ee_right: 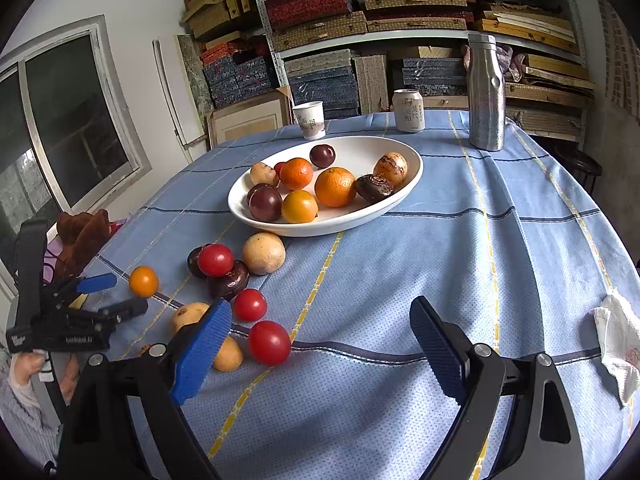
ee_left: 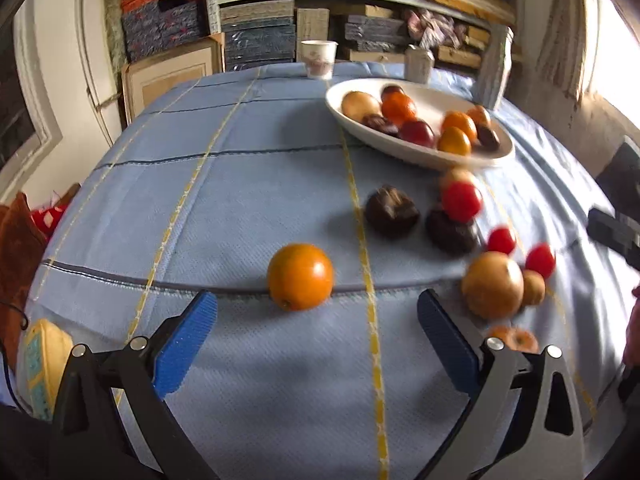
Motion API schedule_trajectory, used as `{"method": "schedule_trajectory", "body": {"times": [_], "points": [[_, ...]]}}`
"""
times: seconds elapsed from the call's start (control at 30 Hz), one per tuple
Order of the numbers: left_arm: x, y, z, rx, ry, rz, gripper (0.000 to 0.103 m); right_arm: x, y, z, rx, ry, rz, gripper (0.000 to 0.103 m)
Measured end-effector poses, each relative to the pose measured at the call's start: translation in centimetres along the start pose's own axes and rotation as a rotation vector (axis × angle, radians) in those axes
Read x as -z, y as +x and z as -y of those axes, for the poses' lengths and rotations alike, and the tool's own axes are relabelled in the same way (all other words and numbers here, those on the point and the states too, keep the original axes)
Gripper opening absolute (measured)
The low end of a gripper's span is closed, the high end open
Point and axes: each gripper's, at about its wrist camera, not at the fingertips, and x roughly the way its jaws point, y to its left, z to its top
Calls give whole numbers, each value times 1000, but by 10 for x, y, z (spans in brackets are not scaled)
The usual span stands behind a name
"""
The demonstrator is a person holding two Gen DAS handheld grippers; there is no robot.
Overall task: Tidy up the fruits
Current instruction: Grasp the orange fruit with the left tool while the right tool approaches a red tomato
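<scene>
1. Shelves (ee_right: pixel 400 12) stacked with flat boxes fill the back wall, behind a table (ee_right: pixel 460 248) covered in a blue checked cloth.
2. A white bowl (ee_right: pixel 332 226) sits toward the table's far side, holding oranges, dark plums and tan fruits.
3. The left hand-held gripper (ee_left: pixel 316 336) hovers low over the cloth, its blue pads wide apart and holding nothing; a loose orange (ee_left: pixel 300 276) lies just ahead, between the pad tips.
4. The right hand-held gripper (ee_right: pixel 320 344) is also spread open and empty, tilted down at the table; a red tomato (ee_right: pixel 269 343) lies just inside its left pad.
5. A loose cluster lies on the cloth between the bowl and the grippers: red tomatoes, two dark fruits (ee_left: pixel 392 211) and a tan round fruit (ee_right: pixel 263 253).
6. Only the right wrist view shows a steel bottle (ee_right: pixel 486 92), a crumpled tissue (ee_right: pixel 618 344) at the table's right edge, and the left hand-held gripper seen from the side, held by a hand (ee_right: pixel 26 368) in a striped sleeve.
7. Both views show a paper cup (ee_right: pixel 309 120) and a can (ee_right: pixel 408 111) beyond the bowl; the left wrist view is motion-blurred.
</scene>
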Motion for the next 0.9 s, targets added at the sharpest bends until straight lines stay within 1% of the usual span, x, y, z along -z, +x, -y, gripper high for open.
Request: {"method": "schedule_trajectory", "body": {"times": [0.03, 0.07, 0.1, 0.13, 0.17, 0.2, 0.27, 0.4, 0.47, 0.5, 0.6, 0.67, 0.73, 0.77, 0.8, 0.83, 0.9], "points": [[-3, 1, -3, 6, -13, 9, 99, 0, 0, 0, 0, 1, -1, 92], [-6, 3, -5, 5, -17, 16, 95, 0, 0, 0, 0, 1, -2, 92], [-8, 6, -5, -2, -12, 13, 83, 0, 0, 0, 0, 1, -3, 92], [-8, 10, -3, 4, -5, -3, 74, 0, 1, 0, 0, 1, -3, 92], [-8, 14, -3, 1, -1, -18, 68, 0, 1, 0, 0, 1, -4, 92], [-8, 18, -3, 14, 0, -31, 63, 0, 1, 0, 0, 2, -4, 92], [-9, 20, -7, 33, -15, -41, 58, 0, 1, 0, 0, 1, -4, 92], [-12, 28, -15, 41, -52, -61, 57, 1, 2, 0, 0, -3, -12, 92], [-14, 36, -17, 42, -67, -85, 47, 2, 4, -1, 1, -7, -22, 92], [-15, 38, -17, 40, -67, -88, 47, 2, 5, -1, 1, -9, -24, 92], [-15, 37, -17, 34, -65, -78, 38, 3, 8, -1, 1, -9, -39, 91], [-14, 36, -19, 46, -76, -74, 37, 3, 9, -1, -1, -8, -47, 85], [-14, 36, -19, 49, -80, -72, 37, 4, 13, -1, -7, -11, -70, 70], [-14, 35, -19, 47, -78, -71, 37, 5, 17, -2, -12, -17, -94, 66], [-14, 35, -18, 45, -74, -70, 37, 7, 20, -4, -18, -26, -114, 59], [-13, 35, -18, 45, -73, -70, 37, 8, 23, -7, -22, -38, -132, 57], [-13, 34, -18, 44, -71, -69, 37, 9, 26, -13, -22, -68, -145, 57]]}}
